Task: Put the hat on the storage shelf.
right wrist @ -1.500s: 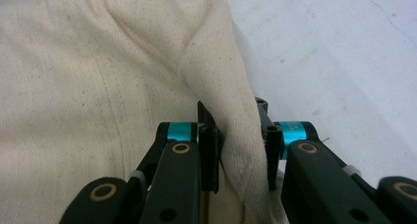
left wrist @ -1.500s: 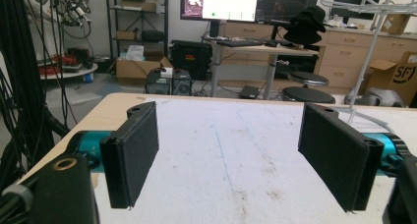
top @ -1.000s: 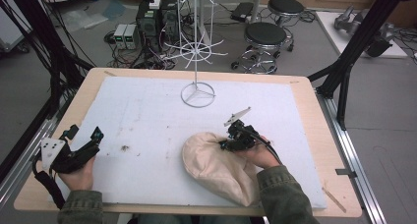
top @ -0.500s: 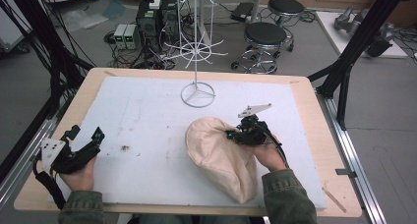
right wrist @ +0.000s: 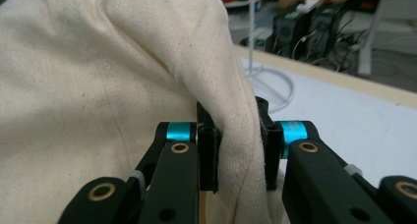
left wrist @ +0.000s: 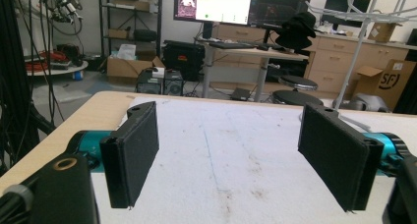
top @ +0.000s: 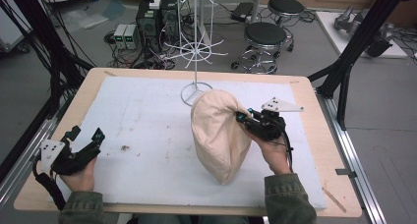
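White wire rack [top: 195, 47], perhaps 2 stools [top: 265, 37] behind.

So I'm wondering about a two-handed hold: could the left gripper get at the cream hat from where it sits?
Probably yes. The left gripper is open, and only bare white mat lies between it and the cream hat, which the right gripper holds up by a fold.

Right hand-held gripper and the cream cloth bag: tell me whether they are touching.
Touching. In the right gripper view, the right hand-held gripper has its jaws pinched on a fold of the cream cloth bag, fabric squeezed between both pads. The high view agrees.
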Demonstrator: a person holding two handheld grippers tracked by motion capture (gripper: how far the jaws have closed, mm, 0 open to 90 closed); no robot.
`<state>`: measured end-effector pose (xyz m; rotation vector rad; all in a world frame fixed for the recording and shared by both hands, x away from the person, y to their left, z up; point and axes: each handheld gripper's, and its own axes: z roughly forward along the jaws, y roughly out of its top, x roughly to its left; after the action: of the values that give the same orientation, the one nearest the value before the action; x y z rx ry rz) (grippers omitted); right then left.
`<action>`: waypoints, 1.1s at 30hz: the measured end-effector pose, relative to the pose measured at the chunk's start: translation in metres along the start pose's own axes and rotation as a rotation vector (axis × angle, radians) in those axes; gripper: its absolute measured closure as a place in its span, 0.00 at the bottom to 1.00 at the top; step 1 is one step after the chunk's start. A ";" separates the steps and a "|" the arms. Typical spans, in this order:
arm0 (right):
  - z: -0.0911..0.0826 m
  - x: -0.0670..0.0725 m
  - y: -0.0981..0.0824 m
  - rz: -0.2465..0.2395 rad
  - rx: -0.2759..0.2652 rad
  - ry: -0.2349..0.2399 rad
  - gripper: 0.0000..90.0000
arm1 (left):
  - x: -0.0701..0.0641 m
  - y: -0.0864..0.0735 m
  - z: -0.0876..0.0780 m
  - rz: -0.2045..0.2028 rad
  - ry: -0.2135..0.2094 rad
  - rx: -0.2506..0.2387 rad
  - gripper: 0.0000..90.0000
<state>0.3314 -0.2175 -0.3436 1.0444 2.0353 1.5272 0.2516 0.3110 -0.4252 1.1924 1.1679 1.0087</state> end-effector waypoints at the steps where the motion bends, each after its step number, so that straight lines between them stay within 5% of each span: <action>1: -0.002 0.000 0.001 0.002 -0.026 -0.011 0.85 | 0.000 0.000 0.000 -0.001 0.000 0.001 0.26; 11: -0.017 -0.001 0.009 0.001 -0.264 -0.083 0.84 | -0.002 -0.001 0.006 -0.005 -0.010 0.006 0.26; 18: -0.024 0.000 0.015 0.023 -0.363 -0.108 0.84 | -0.005 -0.001 0.004 -0.001 -0.021 0.012 0.26; 23: -0.027 0.005 0.027 0.022 -0.408 -0.146 0.84 | -0.004 -0.001 0.002 -0.004 -0.018 0.009 0.26; 33: -0.023 0.019 0.059 -0.026 -0.456 -0.145 0.83 | -0.004 -0.002 0.002 -0.011 -0.022 0.012 0.26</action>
<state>0.3231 -0.2104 -0.2783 0.9087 1.4966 1.7344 0.2534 0.3066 -0.4264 1.2018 1.1638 0.9794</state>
